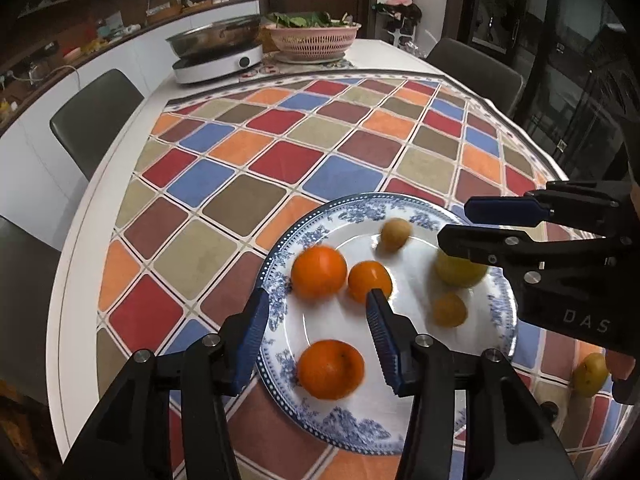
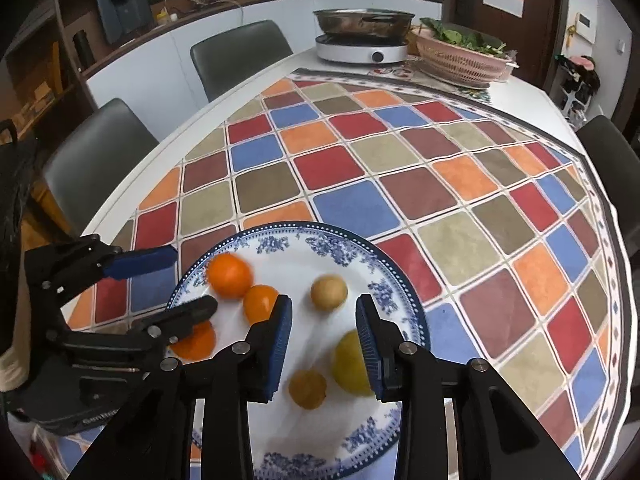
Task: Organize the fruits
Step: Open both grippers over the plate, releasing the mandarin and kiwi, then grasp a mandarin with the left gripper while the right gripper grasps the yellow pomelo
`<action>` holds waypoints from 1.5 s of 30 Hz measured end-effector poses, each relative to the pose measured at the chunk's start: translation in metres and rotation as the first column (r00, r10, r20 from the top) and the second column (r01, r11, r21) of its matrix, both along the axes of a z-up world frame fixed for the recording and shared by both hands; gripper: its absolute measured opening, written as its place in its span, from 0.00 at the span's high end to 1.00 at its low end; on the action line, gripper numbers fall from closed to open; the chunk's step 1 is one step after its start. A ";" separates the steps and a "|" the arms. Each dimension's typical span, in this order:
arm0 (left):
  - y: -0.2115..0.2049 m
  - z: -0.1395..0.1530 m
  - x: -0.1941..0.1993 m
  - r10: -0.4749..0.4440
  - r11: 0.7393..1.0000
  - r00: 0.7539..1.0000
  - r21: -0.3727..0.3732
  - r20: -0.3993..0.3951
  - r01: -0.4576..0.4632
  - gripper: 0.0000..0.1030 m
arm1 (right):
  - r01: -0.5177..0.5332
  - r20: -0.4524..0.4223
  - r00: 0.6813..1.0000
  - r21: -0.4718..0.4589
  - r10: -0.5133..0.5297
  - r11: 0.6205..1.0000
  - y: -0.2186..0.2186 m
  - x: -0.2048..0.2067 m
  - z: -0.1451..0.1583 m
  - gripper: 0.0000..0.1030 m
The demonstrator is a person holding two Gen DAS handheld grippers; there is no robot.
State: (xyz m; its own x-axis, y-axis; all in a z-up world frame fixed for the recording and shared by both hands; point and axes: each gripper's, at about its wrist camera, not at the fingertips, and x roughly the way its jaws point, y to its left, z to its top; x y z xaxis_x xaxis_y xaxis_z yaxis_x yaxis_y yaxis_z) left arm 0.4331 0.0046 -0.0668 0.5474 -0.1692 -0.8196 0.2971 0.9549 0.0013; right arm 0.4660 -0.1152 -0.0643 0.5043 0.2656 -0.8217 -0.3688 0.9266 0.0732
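A blue-and-white plate [image 1: 472,376] [image 2: 360,256] lies on the chequered tablecloth and holds several fruits: three oranges [image 1: 319,271] [image 2: 230,275], a yellow fruit [image 1: 460,274] [image 2: 349,364] and two small brownish fruits [image 1: 396,232] [image 2: 329,293]. My left gripper [image 1: 320,334] is open above the plate, over the near orange [image 1: 331,369]. My right gripper [image 2: 323,338] is open above the plate, the yellow fruit by its right finger. Each gripper shows in the other's view, the right one [image 1: 460,224] and the left one [image 2: 192,284]. Another yellow fruit [image 1: 590,374] lies off the plate at the right.
An induction cooker with a steel pan [image 1: 218,46] [image 2: 362,36] and a pink basket of greens [image 1: 314,38] [image 2: 460,58] stand at the table's far end. Grey chairs [image 1: 94,120] [image 2: 240,56] ring the table. A counter with clutter runs behind.
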 end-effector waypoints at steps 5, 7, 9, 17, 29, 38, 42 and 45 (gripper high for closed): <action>-0.003 0.022 -0.025 0.003 1.000 0.999 -0.004 0.045 -0.003 0.52 | 0.016 0.027 0.999 0.028 -0.017 0.999 -0.010 -0.023 0.016 0.67; -0.006 0.032 -0.037 0.007 1.000 0.997 0.000 0.071 -0.007 0.51 | 0.018 0.046 0.999 0.034 -0.020 0.999 -0.013 -0.036 0.025 0.67; -0.008 0.043 -0.051 0.008 1.000 0.995 -0.002 0.103 -0.008 0.50 | 0.016 0.060 0.998 0.044 -0.018 0.999 -0.016 -0.047 0.033 0.67; -0.020 0.084 -0.104 -0.007 1.000 0.980 -0.006 0.201 0.008 0.46 | 0.033 0.138 0.990 0.058 -0.041 0.998 -0.031 -0.101 0.067 0.57; -0.045 0.103 -0.169 -0.035 0.999 0.963 0.000 0.268 0.036 0.35 | 0.100 0.201 0.973 0.078 -0.114 0.992 -0.064 -0.170 0.091 0.51; -0.052 0.077 -0.189 -0.027 0.999 0.980 -0.041 0.196 0.035 0.34 | 0.160 0.173 0.971 0.035 -0.164 0.986 -0.082 -0.201 0.073 0.50; -0.052 0.061 -0.194 -0.023 0.998 0.988 -0.057 0.150 0.032 0.34 | 0.190 0.132 0.972 0.031 -0.192 0.981 -0.088 -0.209 0.058 0.50; -0.053 0.052 -0.198 -0.022 0.998 0.992 -0.051 0.126 0.029 0.34 | 0.215 0.104 0.971 0.023 -0.217 0.976 -0.090 -0.215 0.048 0.50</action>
